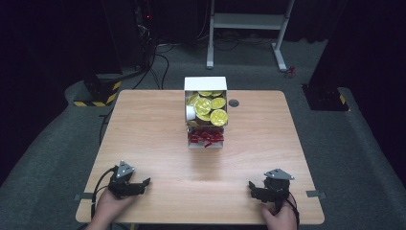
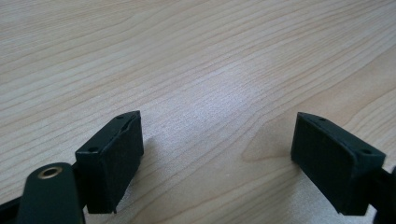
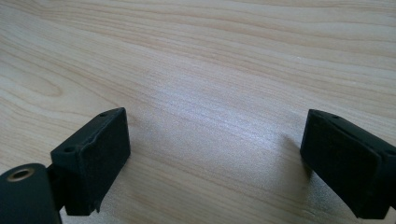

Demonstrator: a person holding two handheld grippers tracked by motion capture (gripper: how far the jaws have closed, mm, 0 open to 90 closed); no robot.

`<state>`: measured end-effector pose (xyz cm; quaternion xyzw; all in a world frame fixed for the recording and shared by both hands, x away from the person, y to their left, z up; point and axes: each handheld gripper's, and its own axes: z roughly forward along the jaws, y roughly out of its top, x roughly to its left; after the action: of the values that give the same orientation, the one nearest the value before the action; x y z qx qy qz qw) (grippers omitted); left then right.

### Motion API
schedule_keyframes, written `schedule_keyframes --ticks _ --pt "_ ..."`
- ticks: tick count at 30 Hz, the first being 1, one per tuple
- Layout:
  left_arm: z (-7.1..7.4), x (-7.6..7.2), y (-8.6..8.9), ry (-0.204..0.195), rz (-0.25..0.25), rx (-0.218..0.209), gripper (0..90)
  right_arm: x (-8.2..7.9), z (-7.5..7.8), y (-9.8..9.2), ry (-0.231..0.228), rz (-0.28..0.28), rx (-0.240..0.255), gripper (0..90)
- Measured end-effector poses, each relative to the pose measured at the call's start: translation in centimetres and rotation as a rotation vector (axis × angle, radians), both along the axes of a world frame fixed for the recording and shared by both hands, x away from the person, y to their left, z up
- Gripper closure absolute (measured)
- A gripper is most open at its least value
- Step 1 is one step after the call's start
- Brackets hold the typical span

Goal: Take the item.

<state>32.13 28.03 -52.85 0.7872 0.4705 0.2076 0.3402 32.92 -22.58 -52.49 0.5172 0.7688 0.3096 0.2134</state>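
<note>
Behind yellow lids (image 1: pixel 211 108), the white box's (image 1: pixel 205 83) contents stay hidden.

I'm working in what looks like a lab: a lone wooden table (image 1: pixel 153 139) on grey carpet (image 1: pixel 43 158), black curtains all around, hazard-striped base (image 1: pixel 98 93) at upper left, cables (image 1: pixel 160 64) trailing beside it.

On the tabletop (image 1: pixel 143 134), a white box (image 1: pixel 206 103) of yellow-lidded cups stands at the far middle, red packets (image 1: pixel 206 138) just before it. The left gripper (image 1: pixel 141 184) and right gripper (image 1: pixel 253 188) rest near the near corners, well apart.
</note>
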Motion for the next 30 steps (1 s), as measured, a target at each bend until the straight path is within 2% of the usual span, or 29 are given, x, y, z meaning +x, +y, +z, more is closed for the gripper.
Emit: schedule_keyframes --ticks 11,21,27,30 --pt "0.03 -0.06 0.02 -0.001 0.006 0.003 18.5 0.0 0.0 0.0 0.0 0.0 0.0 8.2" --pt "0.22 -0.13 0.11 -0.003 0.014 -0.003 27.2 0.01 0.0 0.0 0.0 -0.001 0.0 8.2" --pt "0.51 -0.35 0.12 -0.026 0.012 -0.017 28.7 0.01 0.01 0.01 0.002 -0.001 0.002 8.2" --pt "0.92 -0.5 0.06 -0.048 0.009 -0.04 30.2 0.05 0.0 -0.05 -0.001 0.005 -0.001 8.1"
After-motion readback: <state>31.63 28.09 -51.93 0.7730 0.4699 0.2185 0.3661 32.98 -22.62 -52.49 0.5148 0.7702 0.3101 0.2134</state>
